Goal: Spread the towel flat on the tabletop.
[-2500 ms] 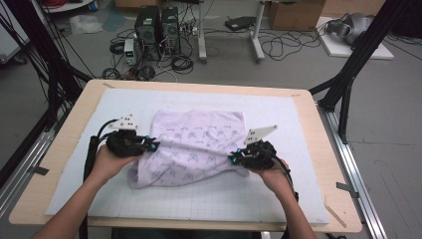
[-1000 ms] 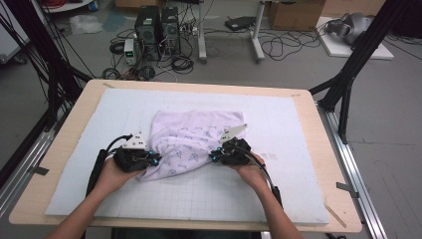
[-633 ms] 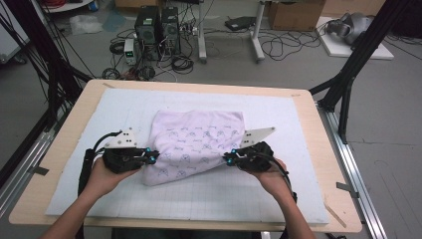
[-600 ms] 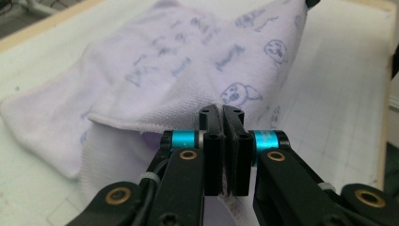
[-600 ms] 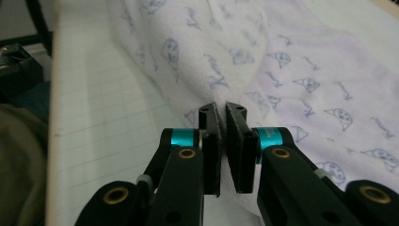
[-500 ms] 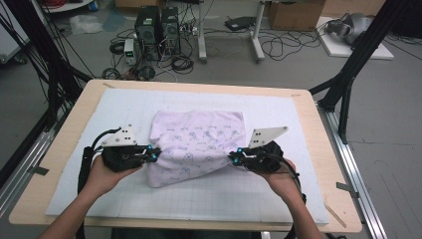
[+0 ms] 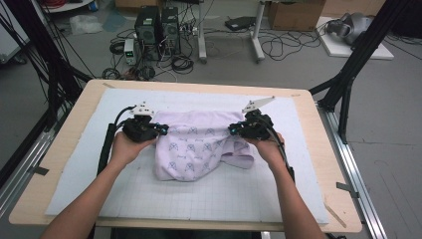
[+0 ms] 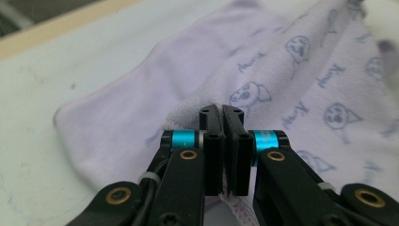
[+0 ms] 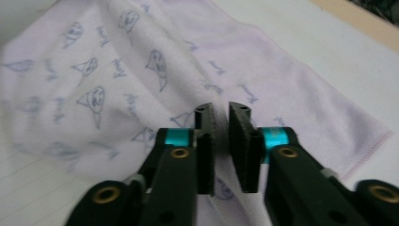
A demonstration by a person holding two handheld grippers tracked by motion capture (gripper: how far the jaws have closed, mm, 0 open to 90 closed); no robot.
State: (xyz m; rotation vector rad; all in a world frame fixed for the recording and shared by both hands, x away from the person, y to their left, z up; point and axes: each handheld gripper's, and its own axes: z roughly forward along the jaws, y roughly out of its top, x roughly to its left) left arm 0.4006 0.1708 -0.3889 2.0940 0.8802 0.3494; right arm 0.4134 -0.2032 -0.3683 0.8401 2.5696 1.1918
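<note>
A lavender cloth (image 7: 194, 149) printed with small faces lies bunched on the white gridded mat (image 7: 149, 199). At the cloth's left edge my left gripper (image 7: 161, 130) is shut. In the left gripper view its jaws (image 8: 222, 113) pinch a stitched hem of the cloth (image 8: 301, 84). My right gripper (image 7: 233, 130) is at the cloth's right edge. Its jaws have just been opening. In the right gripper view the right gripper (image 9: 221, 113) shows a narrow gap between its pads, which do not press on the cloth (image 9: 117, 70) beyond them.
The mat lies on a wooden table (image 7: 338, 199) with a bare border all round. Black frame posts (image 7: 348, 74) stand at both far corners. Computer towers (image 7: 157, 25) and cables lie on the floor behind the table.
Both hands have moved toward the far side of the table, taking the cloth's edge with them. The right jaws have parted a little.
</note>
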